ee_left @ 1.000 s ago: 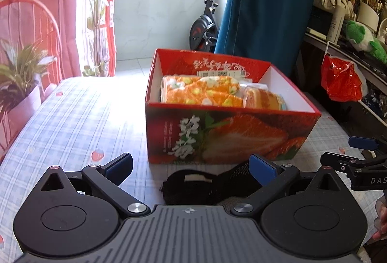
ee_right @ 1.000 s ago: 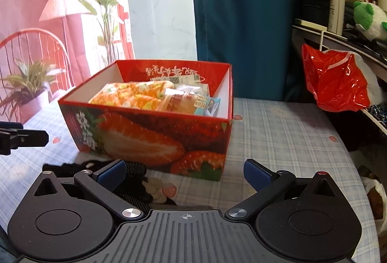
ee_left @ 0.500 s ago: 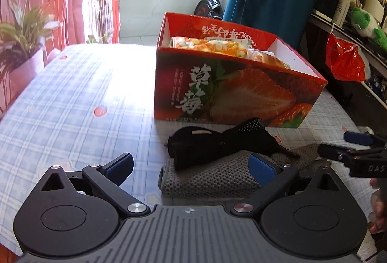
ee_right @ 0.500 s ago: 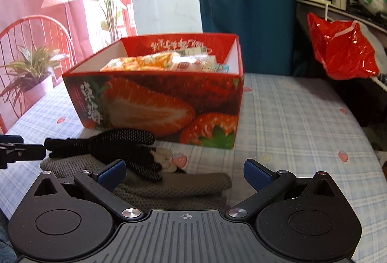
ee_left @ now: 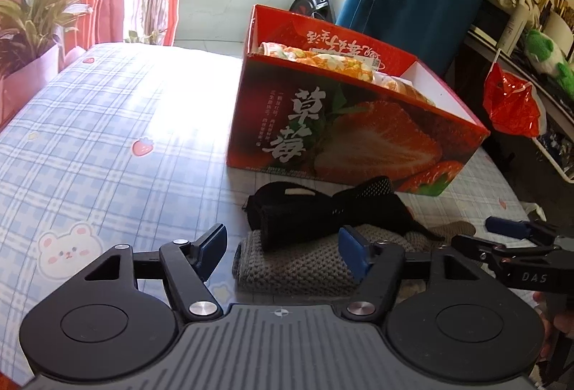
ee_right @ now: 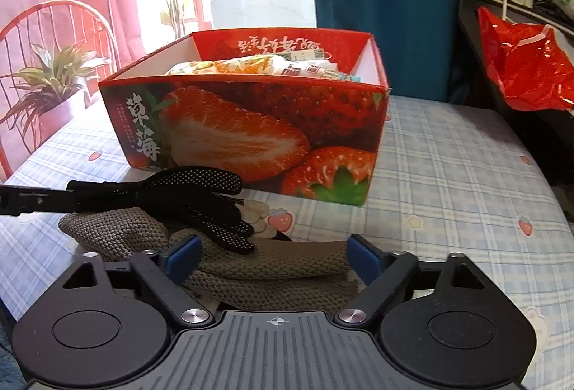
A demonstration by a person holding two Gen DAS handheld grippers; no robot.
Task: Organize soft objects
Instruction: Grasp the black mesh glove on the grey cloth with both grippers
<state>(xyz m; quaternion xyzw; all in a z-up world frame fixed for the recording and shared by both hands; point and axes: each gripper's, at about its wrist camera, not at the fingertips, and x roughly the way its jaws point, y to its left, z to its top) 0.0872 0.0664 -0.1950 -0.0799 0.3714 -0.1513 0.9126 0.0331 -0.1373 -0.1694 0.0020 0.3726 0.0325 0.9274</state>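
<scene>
Grey knitted cloth (ee_left: 305, 264) is seen folded on the table (ee_left: 107, 139), near its front edge, just in front of the red strawberry box (ee_left: 344, 135). A pair of black gloves (ee_left: 323, 210) with small white dots is laid on top of the cloth, and one glove finger reaches toward the lower wall of the box. The box is placed near the middle of the table – it is open at the top, and orange patterned packets (ee_right: 244, 65) are lying inside it.

The left gripper (ee_left: 283, 252) is lowered over the left end of the grey cloth. Its jaws have just been closing, and the end of the cloth and the cuff of the gloves are found between the blue pads (ee_left: 353, 255). The right pad appears to lie against the cloth, but the left pad is still apart from it, so nothing is clamped yet.

The right gripper (ee_right: 274, 257) is lowered over the right end of the same cloth. Its jaws have just been closing too, with the folded cloth and the glove fingertips between them – the pads (ee_right: 184, 255) stand at the sides of the cloth, and a firm grip cannot be confirmed.

A red plastic bag (ee_right: 523, 63) is hung beyond the right edge of the table.
</scene>
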